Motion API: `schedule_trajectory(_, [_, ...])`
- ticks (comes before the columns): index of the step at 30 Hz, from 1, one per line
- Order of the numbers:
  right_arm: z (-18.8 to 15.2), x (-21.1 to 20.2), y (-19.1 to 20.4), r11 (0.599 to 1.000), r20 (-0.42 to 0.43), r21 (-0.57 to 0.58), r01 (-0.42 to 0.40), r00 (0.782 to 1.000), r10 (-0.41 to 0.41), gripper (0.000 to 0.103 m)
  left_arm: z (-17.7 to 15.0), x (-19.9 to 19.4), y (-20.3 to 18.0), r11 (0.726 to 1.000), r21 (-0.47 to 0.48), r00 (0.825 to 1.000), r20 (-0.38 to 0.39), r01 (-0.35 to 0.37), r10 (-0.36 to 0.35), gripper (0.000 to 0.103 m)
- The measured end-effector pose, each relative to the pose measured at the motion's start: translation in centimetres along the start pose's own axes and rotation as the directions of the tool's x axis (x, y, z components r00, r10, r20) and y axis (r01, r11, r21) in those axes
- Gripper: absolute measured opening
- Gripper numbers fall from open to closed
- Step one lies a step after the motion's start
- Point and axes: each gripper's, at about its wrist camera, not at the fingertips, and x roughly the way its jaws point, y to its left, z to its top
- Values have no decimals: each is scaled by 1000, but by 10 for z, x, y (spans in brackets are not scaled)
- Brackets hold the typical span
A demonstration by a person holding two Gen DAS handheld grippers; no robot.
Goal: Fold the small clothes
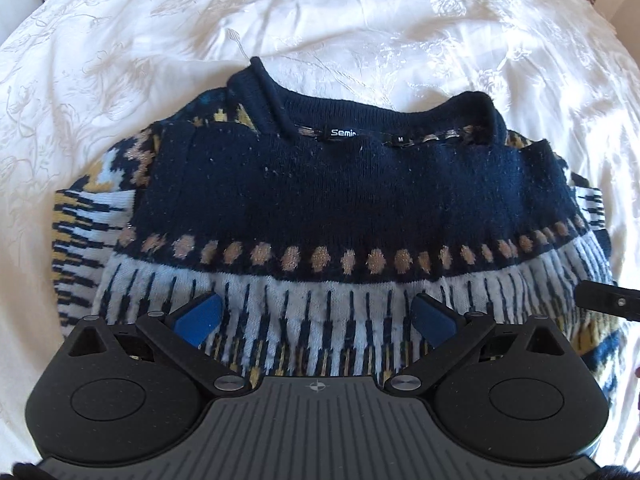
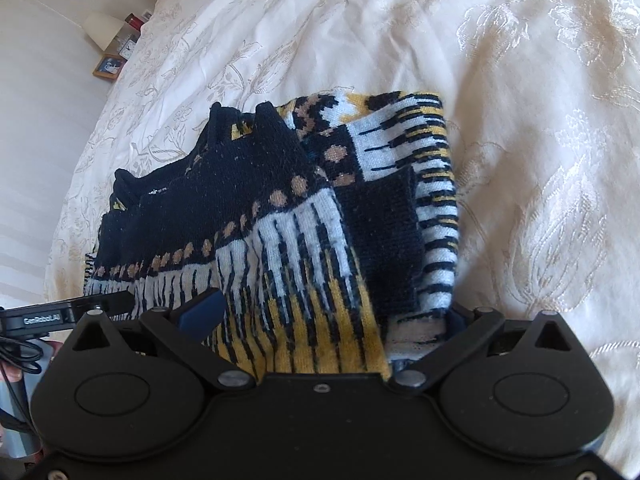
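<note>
A patterned knit sweater (image 1: 320,208) is seen folded on the white bed (image 1: 360,20), collar at the far side. It is judged thick, soft and floppy, so bunched near-edge layers should be taken. The left hand-held gripper (image 1: 318,316) is spread open over the near edge. The right hand-held gripper (image 2: 320,316) also stands open, with knit bunched between its jaws.

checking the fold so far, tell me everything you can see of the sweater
The sweater is a thick knit: navy yoke and ribbed collar, a row of tan dots, and white, navy and yellow streaks below. A black neck label reads size M. It lies folded on the white embroidered bedspread, collar away from the cameras, sleeves tucked in, one navy cuff on top. The left gripper and right gripper each stand open astride its near edge.
</note>
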Motion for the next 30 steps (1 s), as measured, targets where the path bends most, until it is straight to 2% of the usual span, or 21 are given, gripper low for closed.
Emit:
schedule_trajectory(6, [7, 2, -11, 996, 10, 46, -80, 997, 80, 103, 5, 27, -15, 998, 30, 997, -34, -63, 64, 103])
schedule_trajectory(12, [9, 4, -4, 997, -9, 47, -60, 998, 61, 103, 8, 33, -19, 997, 3, 997, -36, -74, 74, 103])
schedule_trajectory(13, [10, 5, -1, 998, -21, 38, -51, 998, 51, 100, 7, 33, -20, 997, 3, 997, -32, -74, 74, 103])
schedule_trajectory(15, [11, 3, 6, 1000, -28, 18, 0, 1000, 1, 79, 4, 31, -21, 997, 3, 997, -18, -71, 71, 103])
schedule_trajectory(16, [12, 2, 9, 1000, -29, 11, 26, 999, -26, 63, 2, 30, -21, 998, 4, 998, -11, -69, 69, 103])
schedule_trajectory(19, [14, -5, 14, 999, -34, 30, 42, 999, -41, 44, -7, 20, -13, 999, 15, 999, -3, -47, 48, 103])
schedule_trajectory(23, [15, -17, 38, 996, -14, 17, 88, 996, -88, 37, -22, -6, 9, 1000, 7, 999, -43, -21, 22, 103])
schedule_trajectory(30, [18, -36, 118, 988, 3, -100, 114, 993, -115, 36, -82, -58, 75, 994, -102, 999, 5, -42, 43, 103])
